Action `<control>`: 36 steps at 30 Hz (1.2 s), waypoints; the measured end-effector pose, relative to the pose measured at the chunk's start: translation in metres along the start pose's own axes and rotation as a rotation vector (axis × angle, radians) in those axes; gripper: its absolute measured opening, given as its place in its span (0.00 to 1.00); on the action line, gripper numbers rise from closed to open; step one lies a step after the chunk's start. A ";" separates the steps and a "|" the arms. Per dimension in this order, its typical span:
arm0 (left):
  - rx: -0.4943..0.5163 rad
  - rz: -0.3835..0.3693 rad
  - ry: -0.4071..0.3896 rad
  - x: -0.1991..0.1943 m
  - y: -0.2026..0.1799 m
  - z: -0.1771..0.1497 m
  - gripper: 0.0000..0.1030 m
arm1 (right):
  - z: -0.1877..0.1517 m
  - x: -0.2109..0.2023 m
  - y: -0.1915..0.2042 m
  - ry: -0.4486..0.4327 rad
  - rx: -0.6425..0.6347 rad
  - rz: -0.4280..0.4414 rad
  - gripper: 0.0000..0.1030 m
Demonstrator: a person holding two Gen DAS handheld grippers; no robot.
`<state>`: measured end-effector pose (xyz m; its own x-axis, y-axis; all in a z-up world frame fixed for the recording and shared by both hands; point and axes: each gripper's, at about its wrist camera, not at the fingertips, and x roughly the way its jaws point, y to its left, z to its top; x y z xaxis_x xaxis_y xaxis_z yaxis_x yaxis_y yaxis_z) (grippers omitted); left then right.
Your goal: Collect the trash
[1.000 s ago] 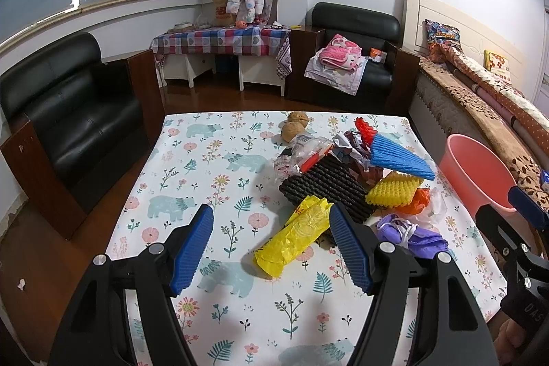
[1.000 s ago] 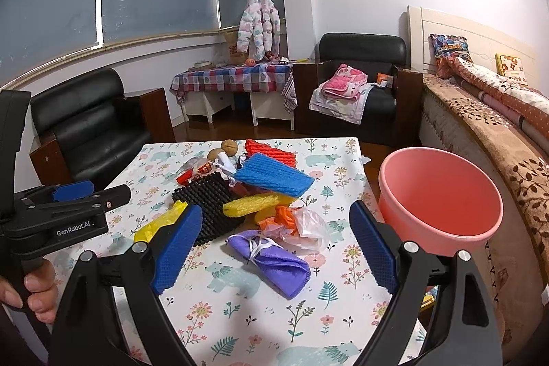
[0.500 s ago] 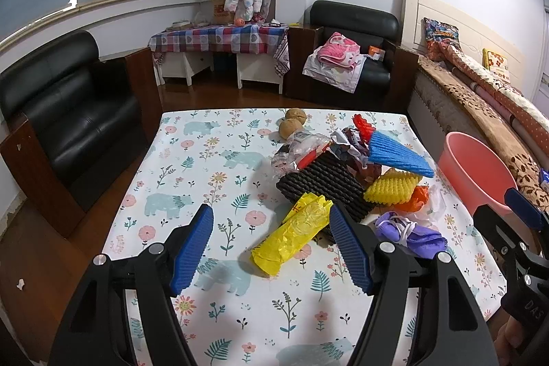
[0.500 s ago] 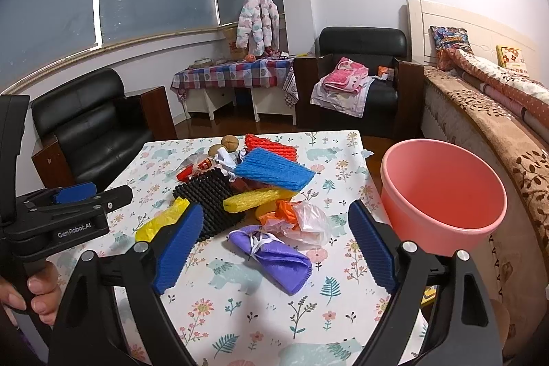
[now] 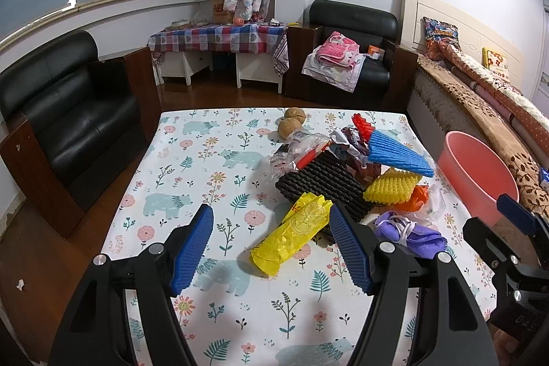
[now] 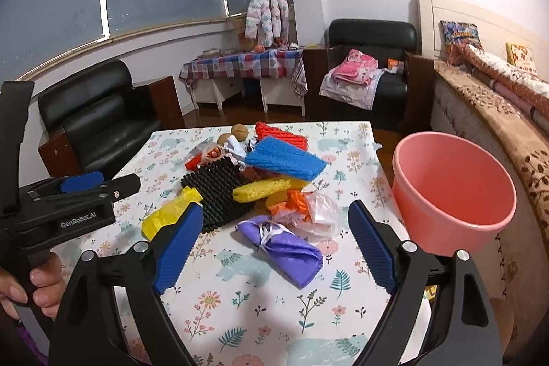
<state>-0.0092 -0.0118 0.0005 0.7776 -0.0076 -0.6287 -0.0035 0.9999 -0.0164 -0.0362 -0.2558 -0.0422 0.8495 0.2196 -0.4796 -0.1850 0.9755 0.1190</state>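
A pile of trash lies on the floral table [image 5: 206, 167]: a yellow wrapper [image 5: 291, 234], black foam net [image 5: 326, 180], blue foam net [image 5: 398, 153], yellow foam net [image 5: 391, 186], purple bag [image 5: 411, 232], orange and clear plastic [image 6: 308, 204], two walnuts [image 5: 291, 122]. A pink bucket [image 6: 453, 191] stands off the table's right edge. My left gripper [image 5: 271, 246] is open above the table, just short of the yellow wrapper. My right gripper [image 6: 274, 249] is open and empty, with the purple bag [image 6: 281, 246] between its fingers' line of sight.
Black sofas stand at the left [image 5: 51, 126] and at the back [image 5: 353, 33]. A bed [image 5: 497, 91] runs along the right. A checked side table [image 5: 219, 40] is at the back wall. The left gripper also shows in the right wrist view [image 6: 68, 194].
Both grippers have pulled back and risen slightly, so the table looks a little farther away. Nothing was picked up; the trash has not moved.
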 end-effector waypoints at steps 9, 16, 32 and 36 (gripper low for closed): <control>-0.039 -0.079 0.006 0.006 0.012 0.003 0.68 | 0.002 -0.001 -0.005 -0.009 0.011 -0.014 0.84; 0.006 -0.114 0.020 0.011 0.029 0.004 0.68 | 0.001 0.002 -0.018 0.019 0.029 -0.034 0.78; 0.207 -0.190 0.133 0.049 0.005 -0.018 0.67 | -0.012 0.020 -0.032 0.104 0.049 0.005 0.77; 0.236 -0.199 0.138 0.059 0.000 -0.016 0.60 | -0.002 0.026 -0.031 0.115 0.049 0.040 0.77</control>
<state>0.0271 -0.0124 -0.0491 0.6557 -0.1889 -0.7310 0.2985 0.9542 0.0211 -0.0091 -0.2804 -0.0604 0.7793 0.2613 -0.5696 -0.1913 0.9647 0.1809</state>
